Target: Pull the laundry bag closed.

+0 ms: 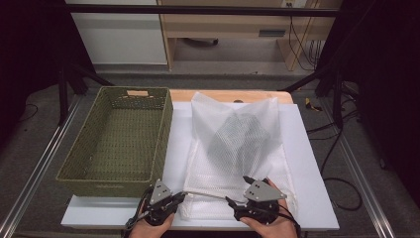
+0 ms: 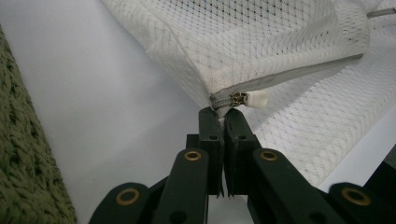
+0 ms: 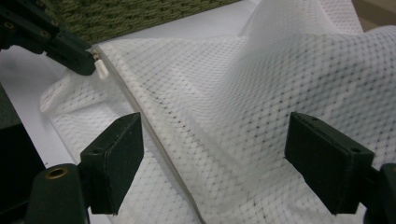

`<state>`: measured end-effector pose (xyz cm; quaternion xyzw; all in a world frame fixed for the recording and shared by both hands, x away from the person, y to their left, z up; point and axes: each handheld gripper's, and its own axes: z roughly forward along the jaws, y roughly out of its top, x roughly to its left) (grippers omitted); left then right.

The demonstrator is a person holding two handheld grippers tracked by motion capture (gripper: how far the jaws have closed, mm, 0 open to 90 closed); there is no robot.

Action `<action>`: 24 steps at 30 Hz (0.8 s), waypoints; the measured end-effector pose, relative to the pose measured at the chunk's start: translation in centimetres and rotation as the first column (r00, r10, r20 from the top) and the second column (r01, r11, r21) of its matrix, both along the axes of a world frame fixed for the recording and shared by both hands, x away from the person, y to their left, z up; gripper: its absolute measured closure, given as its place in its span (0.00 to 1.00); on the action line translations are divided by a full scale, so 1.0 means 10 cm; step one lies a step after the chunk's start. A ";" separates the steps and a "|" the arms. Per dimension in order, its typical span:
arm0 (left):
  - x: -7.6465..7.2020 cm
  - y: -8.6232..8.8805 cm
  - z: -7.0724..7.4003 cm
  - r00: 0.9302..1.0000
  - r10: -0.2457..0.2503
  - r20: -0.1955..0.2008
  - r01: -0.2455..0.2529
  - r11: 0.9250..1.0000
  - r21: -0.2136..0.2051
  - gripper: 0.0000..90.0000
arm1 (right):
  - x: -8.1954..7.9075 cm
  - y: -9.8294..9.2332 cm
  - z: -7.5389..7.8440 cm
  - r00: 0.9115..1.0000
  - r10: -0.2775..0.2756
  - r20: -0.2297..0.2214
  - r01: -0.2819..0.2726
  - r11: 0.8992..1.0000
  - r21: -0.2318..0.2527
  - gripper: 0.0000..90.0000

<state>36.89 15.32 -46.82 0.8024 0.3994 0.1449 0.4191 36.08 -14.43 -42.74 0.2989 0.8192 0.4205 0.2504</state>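
High view shows a white mesh bag (image 1: 237, 153) lying on the white board (image 1: 317, 198) beside a green woven basket (image 1: 119, 139), with something dark (image 1: 240, 136) inside the bag that I cannot identify through the netting. The left gripper (image 1: 179, 197) sits at the bag's near left corner; in the left gripper view its jaws are pressed together on the corner of the bag right below the zip slider (image 2: 239, 99) and its white pull tab (image 2: 258, 99). The right gripper (image 3: 212, 158) hovers over the mesh with its jaws standing wide apart, nothing pinched between them, the zip line (image 3: 154, 140) running past its left jaw. The step in hand looks like opening or closing the zip along the near edge. To do it well, the left grip should hold the corner firm and low so the zip stays taut and straight, while the right gripper takes either the small pull tab squarely or the mesh close beside the zip, not a loose fold further up, which would only bunch the fabric. Pulling should run along the zip line, not upward, or the bag will lift and the corner may slip out. No brand, label or writing can be read anywhere; a pale tag (image 1: 137, 92) on the basket's far rim is blank as far as I can tell.
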 end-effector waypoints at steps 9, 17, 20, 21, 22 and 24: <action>0.00 0.01 0.02 1.000 0.009 0.002 -0.009 1.000 -0.016 0.97 | 0.03 0.18 0.06 0.999 0.044 -0.007 -0.044 0.998 -0.047 0.19; -0.01 0.02 0.01 1.000 0.015 -0.002 -0.015 1.000 -0.019 0.97 | 0.07 0.35 0.04 0.997 0.075 -0.007 -0.075 0.994 -0.079 0.20; -0.01 0.02 0.01 1.000 0.019 -0.003 -0.019 1.000 -0.022 0.97 | 0.09 0.41 0.03 0.996 0.085 -0.006 -0.085 0.993 -0.078 0.22; -0.01 0.02 0.01 1.000 0.021 -0.002 -0.021 1.000 -0.023 0.97 | 0.09 0.43 0.02 0.996 0.090 -0.005 -0.091 0.993 -0.081 0.23; -0.01 0.02 0.01 1.000 0.021 -0.001 -0.021 1.000 -0.024 0.97 | 0.09 0.45 0.02 0.996 0.092 -0.007 -0.092 0.992 -0.080 0.23; -0.01 0.02 0.01 1.000 0.025 -0.001 -0.025 0.999 -0.023 0.97 | 0.08 0.48 0.01 0.995 0.098 -0.005 -0.098 0.992 -0.079 0.25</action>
